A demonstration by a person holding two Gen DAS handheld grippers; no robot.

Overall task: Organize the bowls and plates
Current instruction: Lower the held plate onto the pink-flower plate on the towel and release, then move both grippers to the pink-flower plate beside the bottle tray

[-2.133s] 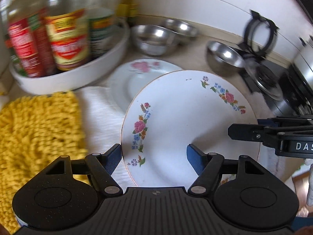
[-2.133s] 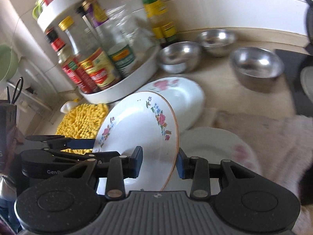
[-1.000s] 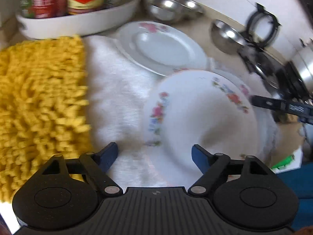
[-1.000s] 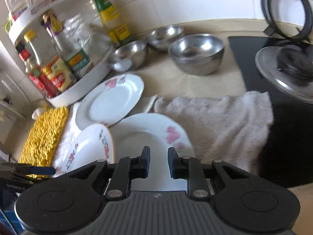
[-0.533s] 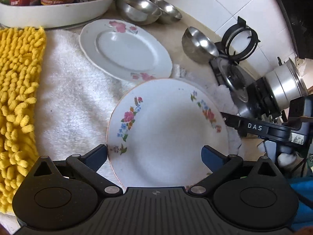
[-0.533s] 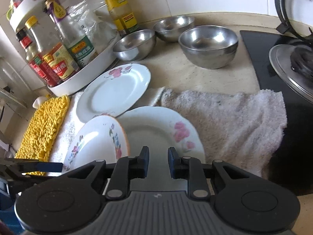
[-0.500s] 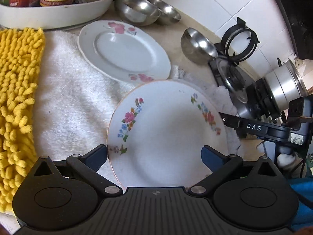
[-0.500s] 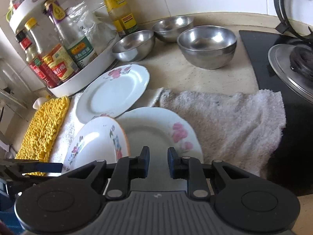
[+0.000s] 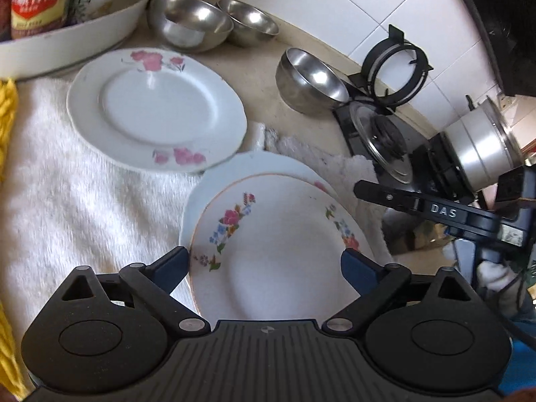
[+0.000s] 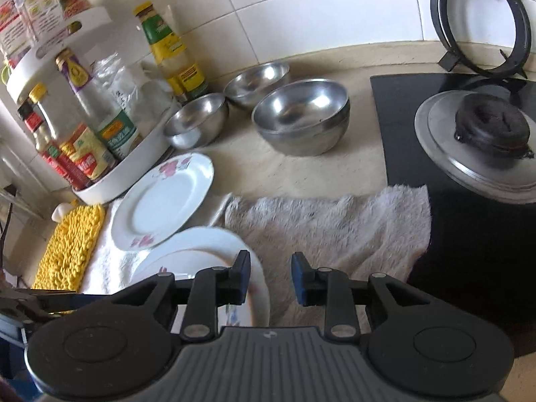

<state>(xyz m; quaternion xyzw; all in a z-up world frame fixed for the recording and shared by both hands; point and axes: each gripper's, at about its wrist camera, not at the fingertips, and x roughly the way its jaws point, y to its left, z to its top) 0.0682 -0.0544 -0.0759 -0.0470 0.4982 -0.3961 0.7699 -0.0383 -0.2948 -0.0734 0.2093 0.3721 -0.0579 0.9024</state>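
Note:
A flowered plate with a gold rim (image 9: 278,254) lies stacked on a larger white plate (image 9: 234,167) on the white towel (image 9: 73,207). My left gripper (image 9: 264,264) is open, its blue pads either side of the flowered plate's near edge. A second white plate with pink flowers (image 9: 154,107) lies further back, also in the right wrist view (image 10: 164,204). My right gripper (image 10: 270,281) is open and empty above the stacked plates' (image 10: 201,251) right edge. Three steel bowls (image 10: 301,117) (image 10: 197,120) (image 10: 258,80) stand near the wall.
A white turntable rack of sauce bottles (image 10: 83,127) stands at the back left. A yellow chenille mat (image 10: 67,244) lies left of the towel. A grey towel (image 10: 328,224) reaches to the black hob (image 10: 469,201), which holds a pot lid (image 10: 482,147) and a burner ring (image 10: 482,20).
The flowered plate came down from a tilted hold onto the larger white plate. My right gripper let go and drew back to the right; my left gripper opened wider.

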